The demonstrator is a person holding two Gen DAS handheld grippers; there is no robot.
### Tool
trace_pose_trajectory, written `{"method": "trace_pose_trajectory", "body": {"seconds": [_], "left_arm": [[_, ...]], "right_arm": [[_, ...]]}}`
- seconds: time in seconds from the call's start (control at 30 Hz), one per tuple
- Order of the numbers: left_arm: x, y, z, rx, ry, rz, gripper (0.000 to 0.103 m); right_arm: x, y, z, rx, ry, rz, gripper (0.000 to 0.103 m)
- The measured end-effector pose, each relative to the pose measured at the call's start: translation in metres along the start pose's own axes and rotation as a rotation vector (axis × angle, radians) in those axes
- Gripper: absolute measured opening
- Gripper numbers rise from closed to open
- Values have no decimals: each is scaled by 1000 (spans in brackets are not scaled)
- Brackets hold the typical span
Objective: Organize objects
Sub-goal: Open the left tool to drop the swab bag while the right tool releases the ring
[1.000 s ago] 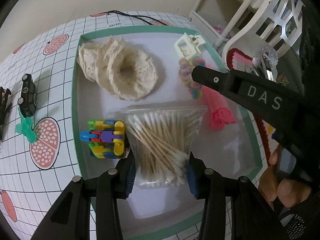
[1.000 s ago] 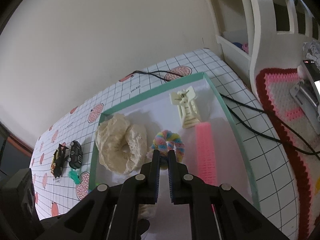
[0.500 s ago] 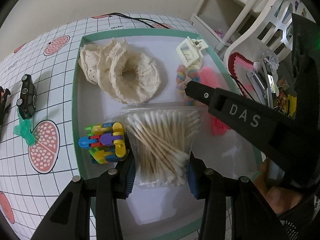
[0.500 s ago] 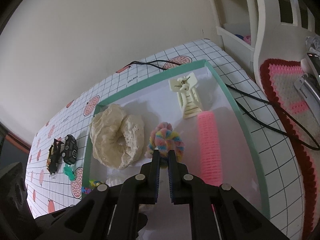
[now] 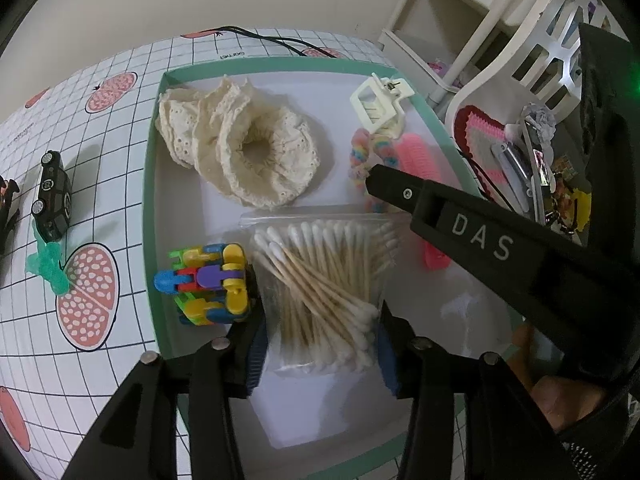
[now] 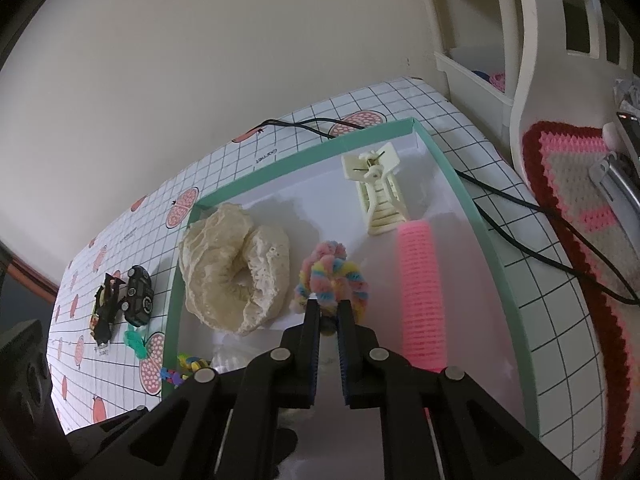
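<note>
Since a second ago, right claw (image 6: 329, 312) lifted the rainbow scrunchie (image 6: 332, 276); jaws stayed nearly closed, pinching its near edge. Left claw (image 5: 318, 334) was wide open, straddling the swab bag (image 5: 320, 280), not gripping. Toy car (image 5: 52, 196) sat on the tabletop (image 5: 100, 360), left of the tray (image 5: 150, 200). Tray held blocks (image 5: 208, 284), lace scrunchie (image 5: 244, 152), clip (image 5: 380, 104), pink roller (image 6: 420, 292). Bare floor was only near-right.

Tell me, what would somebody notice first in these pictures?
Probably the bag of cotton swabs at the near end of the green-rimmed tray, sitting between the open left tongs. Next, the rainbow fuzzy hair tie mid-tray, pinched by the right tongs, beside a big cream lace scrunchie.
</note>
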State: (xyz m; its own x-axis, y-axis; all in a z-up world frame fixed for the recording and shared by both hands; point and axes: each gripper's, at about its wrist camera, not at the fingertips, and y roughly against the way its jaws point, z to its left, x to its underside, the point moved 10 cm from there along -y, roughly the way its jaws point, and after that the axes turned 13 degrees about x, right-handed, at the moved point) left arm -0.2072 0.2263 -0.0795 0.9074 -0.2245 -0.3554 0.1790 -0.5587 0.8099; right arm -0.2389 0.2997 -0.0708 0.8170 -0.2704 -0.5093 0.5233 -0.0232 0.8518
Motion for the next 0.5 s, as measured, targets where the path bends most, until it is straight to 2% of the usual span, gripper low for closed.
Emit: {"method": "trace_pose_trajectory", "body": {"seconds": [0.13,0.23,0.43,0.5], "left_arm": [[1,4,0,-5,-3,10,59],[0,11,-2,-6,-12,8,61],[0,29,-9,-13,-32,-14,63],[-30,12,-22,-16,-26,-22,63]], "right_arm": [[-2,2,-1,11,-2,4,12],[-2,5,-3,14,-10,5,19],[-10,17,-2,9,-8,-25,20],[-14,24,-2,8,-4,-44,20]]}}
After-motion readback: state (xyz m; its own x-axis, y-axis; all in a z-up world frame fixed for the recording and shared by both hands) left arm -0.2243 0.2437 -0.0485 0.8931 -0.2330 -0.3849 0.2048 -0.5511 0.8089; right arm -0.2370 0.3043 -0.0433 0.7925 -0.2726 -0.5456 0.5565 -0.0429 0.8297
